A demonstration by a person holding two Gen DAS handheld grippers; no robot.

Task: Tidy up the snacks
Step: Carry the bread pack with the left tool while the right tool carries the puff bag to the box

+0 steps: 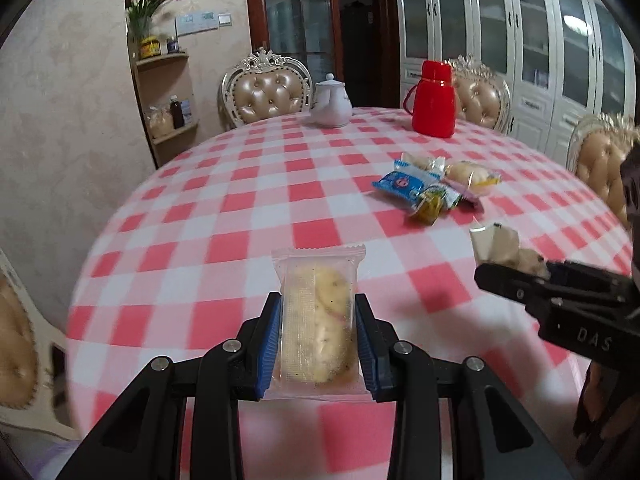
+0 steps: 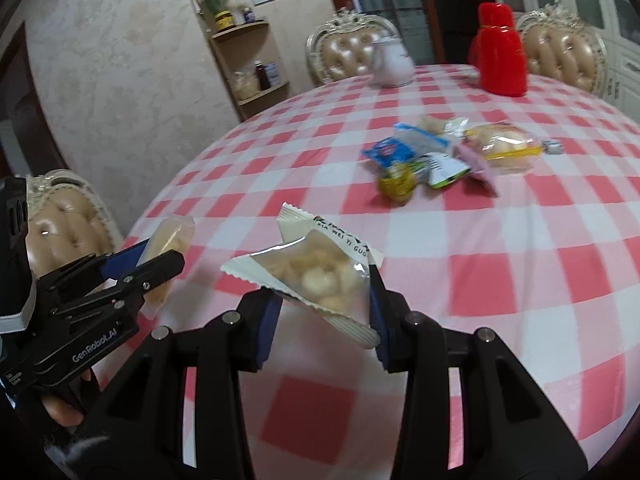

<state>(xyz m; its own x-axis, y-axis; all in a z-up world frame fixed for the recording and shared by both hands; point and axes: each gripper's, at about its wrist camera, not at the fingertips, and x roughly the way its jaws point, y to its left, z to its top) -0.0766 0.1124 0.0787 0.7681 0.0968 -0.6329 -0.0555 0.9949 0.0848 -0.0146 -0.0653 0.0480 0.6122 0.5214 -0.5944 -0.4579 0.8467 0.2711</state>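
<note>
Checked red-and-white cloth covers the round table (image 1: pixel 248 184), the biggest thing in the room. Padded chairs (image 1: pixel 269 98) ring its far edge. On the far side stand a red flask (image 1: pixel 434 98) and, well to its left, a white teapot (image 1: pixel 331 102).

Snack pile (image 1: pixel 438 184): a loose heap of small packets right of the table's middle, blue, green, yellow and pink wrappers overlapping, all resting on the cloth.

Left gripper (image 1: pixel 318 332): blue pads clamped on both long sides of a clear cake packet (image 1: pixel 316 320), held upright off the cloth over the near edge of the table.

Right gripper (image 2: pixel 326 300): clenched on a white puff packet (image 2: pixel 316 276), tilted, its clear window showing pale round pieces, also held clear of the cloth. It sits just right of the left gripper, apart from it.
</note>
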